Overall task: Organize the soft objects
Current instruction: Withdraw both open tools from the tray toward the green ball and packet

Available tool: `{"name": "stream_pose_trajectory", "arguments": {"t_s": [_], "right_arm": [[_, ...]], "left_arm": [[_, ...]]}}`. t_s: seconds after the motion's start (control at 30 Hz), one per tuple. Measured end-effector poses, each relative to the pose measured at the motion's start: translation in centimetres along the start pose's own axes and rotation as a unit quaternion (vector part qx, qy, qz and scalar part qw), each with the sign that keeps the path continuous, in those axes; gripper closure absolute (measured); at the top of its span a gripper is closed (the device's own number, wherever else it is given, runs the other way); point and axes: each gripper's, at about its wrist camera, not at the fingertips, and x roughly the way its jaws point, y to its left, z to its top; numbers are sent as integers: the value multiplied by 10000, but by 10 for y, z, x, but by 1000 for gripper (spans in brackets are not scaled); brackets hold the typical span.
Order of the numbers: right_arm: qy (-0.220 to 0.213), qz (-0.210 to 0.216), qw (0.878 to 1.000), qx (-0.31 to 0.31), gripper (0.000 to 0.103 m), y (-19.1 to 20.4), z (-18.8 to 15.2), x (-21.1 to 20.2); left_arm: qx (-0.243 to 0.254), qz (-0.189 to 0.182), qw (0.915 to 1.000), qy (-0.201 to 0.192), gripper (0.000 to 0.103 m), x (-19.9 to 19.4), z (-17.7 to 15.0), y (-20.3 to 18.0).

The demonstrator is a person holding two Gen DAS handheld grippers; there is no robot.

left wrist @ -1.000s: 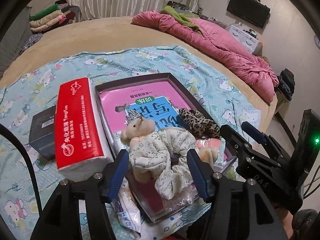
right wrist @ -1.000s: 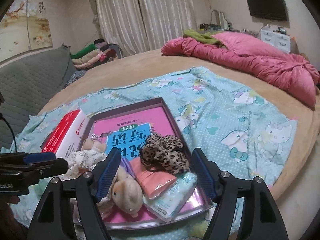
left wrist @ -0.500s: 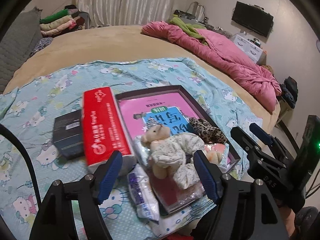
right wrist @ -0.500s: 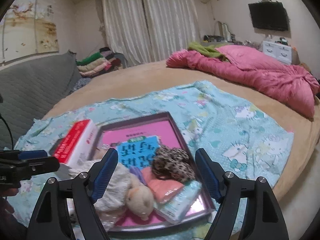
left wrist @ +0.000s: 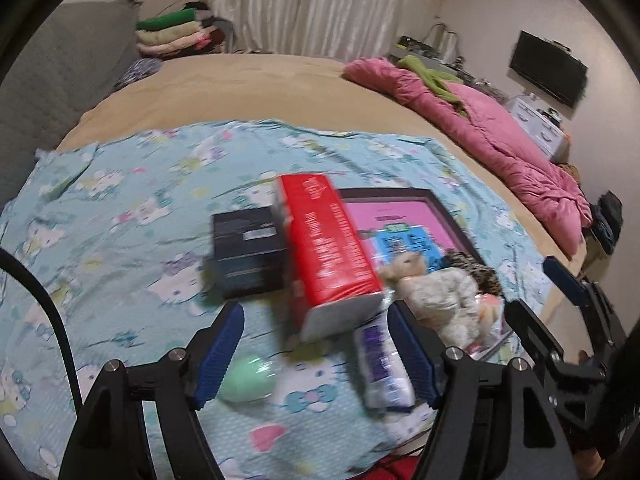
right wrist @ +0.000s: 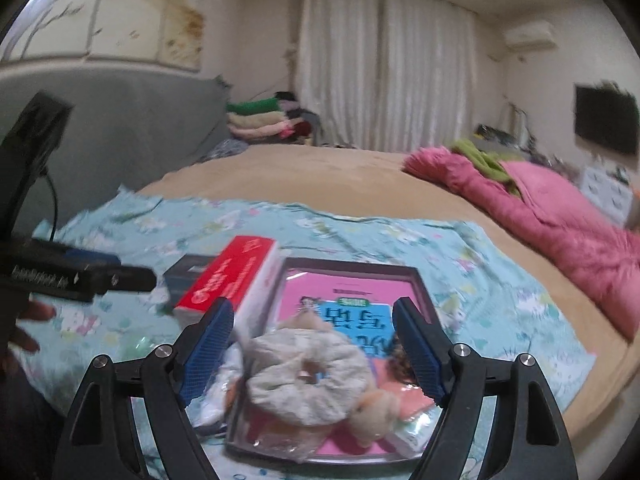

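Both the left tool (left wrist: 314, 354) and right tool (right wrist: 314, 354) hung spread and empty over the bed, the plush toy (right wrist: 308, 380) lying in the tray (right wrist: 416, 276) at lower centre, apparently between picks, needing a fresh target.

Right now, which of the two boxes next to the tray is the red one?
The long tissue box is the red one, with a white end, right beside the tray. The other box, on its far side from the tray, is dark.
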Motion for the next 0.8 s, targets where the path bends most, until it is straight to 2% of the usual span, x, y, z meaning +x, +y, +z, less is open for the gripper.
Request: {"name": "stream_pose_trajectory", "arguments": {"t_s": [0.17, 0.37, 0.47, 0.8], "right_arm": [[133, 20, 9964, -837, 20, 44, 1, 1], [635, -75, 9839, -1669, 20, 87, -10, 20], [970, -19, 9745, -2022, 20, 106, -21, 36], [1658, -383, 9505, -2600, 20, 132, -51, 82]], "left_arm": [[-251, 109, 9995, 127, 29, 2, -13, 30], [-420, 269, 9982, 347, 29, 14, -34, 58], [-491, 196, 9975, 460, 29, 22, -45, 64], [-491, 17, 9957, 788, 29, 48, -66, 67]]}}
